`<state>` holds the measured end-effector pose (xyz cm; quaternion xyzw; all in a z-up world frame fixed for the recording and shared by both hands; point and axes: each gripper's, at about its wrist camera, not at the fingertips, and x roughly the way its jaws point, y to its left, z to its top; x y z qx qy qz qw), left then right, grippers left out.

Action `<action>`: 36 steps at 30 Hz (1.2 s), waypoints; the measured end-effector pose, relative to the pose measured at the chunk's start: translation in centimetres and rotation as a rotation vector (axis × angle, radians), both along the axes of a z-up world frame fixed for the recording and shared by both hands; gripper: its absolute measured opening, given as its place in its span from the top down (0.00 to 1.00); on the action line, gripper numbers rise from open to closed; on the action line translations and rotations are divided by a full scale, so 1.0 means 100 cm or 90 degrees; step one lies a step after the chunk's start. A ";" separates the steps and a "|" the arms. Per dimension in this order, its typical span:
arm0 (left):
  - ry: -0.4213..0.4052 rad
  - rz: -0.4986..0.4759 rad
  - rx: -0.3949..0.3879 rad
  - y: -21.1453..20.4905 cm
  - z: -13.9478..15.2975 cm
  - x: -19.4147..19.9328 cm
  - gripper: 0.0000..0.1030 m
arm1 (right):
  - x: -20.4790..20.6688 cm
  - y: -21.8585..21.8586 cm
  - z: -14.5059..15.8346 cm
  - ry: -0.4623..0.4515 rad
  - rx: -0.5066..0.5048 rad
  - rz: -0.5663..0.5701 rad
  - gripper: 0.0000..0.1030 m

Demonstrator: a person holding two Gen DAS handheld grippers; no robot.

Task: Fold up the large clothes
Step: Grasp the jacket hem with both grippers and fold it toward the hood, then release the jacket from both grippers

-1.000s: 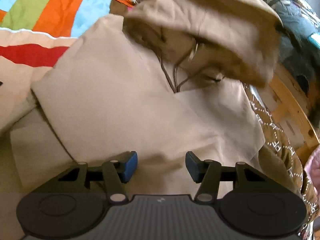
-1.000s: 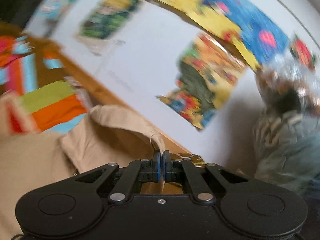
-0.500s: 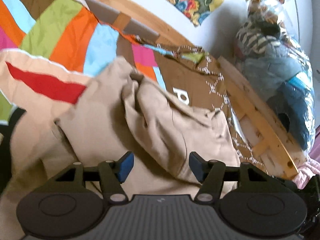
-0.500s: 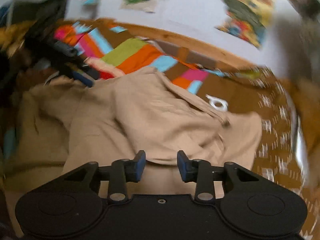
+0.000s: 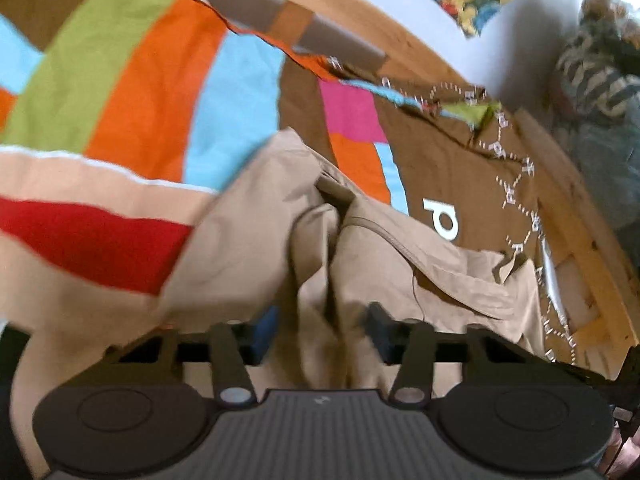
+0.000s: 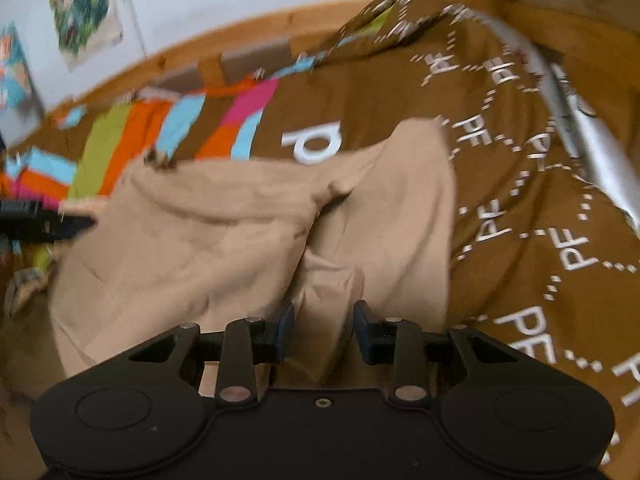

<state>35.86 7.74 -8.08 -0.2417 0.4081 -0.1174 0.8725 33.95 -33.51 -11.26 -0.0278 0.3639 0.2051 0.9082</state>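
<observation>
Left gripper (image 5: 322,330) jaws wide, a rumpled ridge of the tan cotton hooded garment (image 5: 384,264) bunched between them. Right gripper (image 6: 323,326) jaws likewise parted over a fold. Garment lies crumpled on the striped multicolour bedspread (image 5: 132,92) beside brown lettered fabric (image 6: 520,184).

The garment is a large tan hooded top (image 5: 256,248), made of soft, plain cloth with a thin drawcord (image 5: 414,276) at the neck area. It lies rumpled on the bed cover (image 5: 132,80), partly doubled over itself, with several deep folds running through its middle. One raised fold stands as a ridge near the centre of the heap. Its far end reaches toward the wooden bed frame (image 5: 404,48) edge and rests over the brown printed part of the cover, just below a large white letter.
</observation>
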 end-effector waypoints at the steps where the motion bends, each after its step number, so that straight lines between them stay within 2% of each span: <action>1: 0.006 -0.003 0.010 -0.005 -0.002 0.006 0.85 | 0.000 0.006 -0.003 -0.011 -0.030 0.001 0.95; 2: 0.010 0.001 0.025 -0.010 -0.003 0.010 0.88 | 0.000 0.009 -0.005 -0.026 -0.059 -0.002 1.00; 4: -0.006 0.015 0.047 -0.017 -0.003 0.011 0.96 | 0.004 0.013 -0.003 -0.061 -0.083 -0.005 1.00; 7: -0.047 0.046 0.078 -0.024 0.000 0.007 0.98 | 0.013 0.022 0.010 -0.134 -0.111 -0.019 1.00; 10: -0.043 0.055 0.089 -0.031 -0.004 0.010 0.98 | 0.028 0.030 0.024 -0.193 -0.130 -0.020 1.00; 11: -0.032 0.048 0.100 -0.035 -0.007 0.012 0.98 | 0.032 0.031 0.025 -0.196 -0.141 -0.018 1.00; 13: -0.017 0.038 0.112 -0.037 -0.013 0.012 0.95 | 0.041 0.030 0.015 -0.165 -0.155 -0.022 1.00; 16: -0.011 0.043 0.086 -0.026 -0.011 0.003 0.85 | 0.029 0.023 0.007 -0.168 -0.160 -0.038 0.95; 17: -0.013 0.047 0.080 -0.022 -0.008 0.000 0.84 | 0.021 0.022 0.010 -0.179 -0.158 -0.043 0.87; 19: -0.033 0.041 0.079 -0.017 -0.001 -0.010 0.84 | 0.007 0.021 0.018 -0.215 -0.170 -0.051 0.79; 21: -0.067 0.019 0.055 -0.015 0.007 -0.025 0.84 | -0.014 0.027 0.027 -0.269 -0.202 -0.045 0.79; 24: -0.087 -0.030 0.038 -0.026 0.008 -0.040 0.84 | -0.036 0.045 0.032 -0.314 -0.212 0.018 0.79; 26: -0.078 -0.064 0.081 -0.045 0.002 -0.044 0.84 | -0.040 0.059 0.027 -0.295 -0.206 0.063 0.79; 29: -0.031 -0.091 0.160 -0.070 -0.019 -0.039 0.84 | -0.033 0.073 0.007 -0.258 -0.231 0.078 0.79; 30: -0.018 -0.090 0.168 -0.073 -0.026 -0.036 0.84 | -0.028 0.072 -0.001 -0.240 -0.232 0.076 0.79; 33: -0.003 -0.075 0.147 -0.072 -0.034 -0.029 0.85 | -0.017 0.062 -0.015 -0.197 -0.209 0.053 0.76; 36: -0.005 -0.069 0.133 -0.065 -0.022 -0.037 0.83 | -0.026 0.051 -0.002 -0.190 -0.155 0.031 0.74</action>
